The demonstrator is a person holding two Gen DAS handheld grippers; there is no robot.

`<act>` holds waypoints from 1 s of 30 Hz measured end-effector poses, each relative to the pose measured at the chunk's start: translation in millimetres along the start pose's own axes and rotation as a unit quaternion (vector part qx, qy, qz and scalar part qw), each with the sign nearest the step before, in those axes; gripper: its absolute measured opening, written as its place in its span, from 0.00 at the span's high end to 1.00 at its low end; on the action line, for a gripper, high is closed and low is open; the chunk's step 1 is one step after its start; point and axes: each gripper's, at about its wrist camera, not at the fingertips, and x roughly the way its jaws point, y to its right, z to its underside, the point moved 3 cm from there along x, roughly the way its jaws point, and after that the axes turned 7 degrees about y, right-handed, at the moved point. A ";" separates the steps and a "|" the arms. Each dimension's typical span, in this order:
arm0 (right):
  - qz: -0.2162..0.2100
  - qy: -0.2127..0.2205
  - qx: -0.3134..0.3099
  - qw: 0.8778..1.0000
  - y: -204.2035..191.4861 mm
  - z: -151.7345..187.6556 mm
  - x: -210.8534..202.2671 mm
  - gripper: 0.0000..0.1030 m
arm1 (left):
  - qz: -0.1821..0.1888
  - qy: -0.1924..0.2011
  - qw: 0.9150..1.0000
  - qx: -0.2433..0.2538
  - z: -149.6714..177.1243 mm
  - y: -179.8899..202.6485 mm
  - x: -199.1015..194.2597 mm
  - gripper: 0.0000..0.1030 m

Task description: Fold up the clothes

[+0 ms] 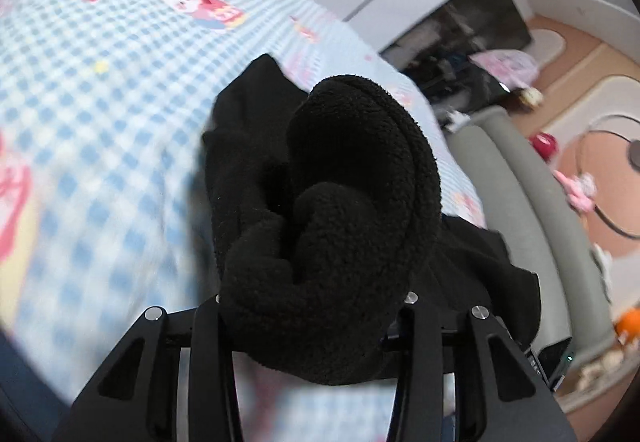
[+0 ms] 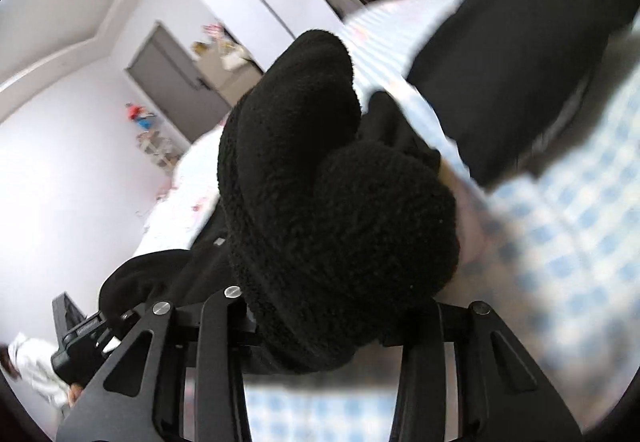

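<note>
The black fleece garment [image 1: 344, 210] is bunching up thickly between the jaws of both tools, its fuzzy folds swelling right in front of each camera while the rest of it is trailing down onto the blue checked bedsheet [image 1: 112, 90]. The left gripper [image 1: 316, 306] is clamping a fat roll of the fleece, and the right gripper [image 2: 332, 302] is pinching another wad of the same garment [image 2: 320, 178]. Part of the dark cloth is lying flat farther off on the sheet [image 2: 580, 242], though blur is hiding its outline. To my eye the folding is only getting under way: the piece is hanging crumpled, no neat fold is showing, and it looks as if spreading, smoothing and every fold are remaining to do.
</note>
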 end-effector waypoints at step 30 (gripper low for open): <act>0.054 -0.082 -0.164 0.982 -54.2 66.0 -133.1 0.41 | -0.106 -0.118 0.986 0.060 -21.1 -101.8 -16.7 0.43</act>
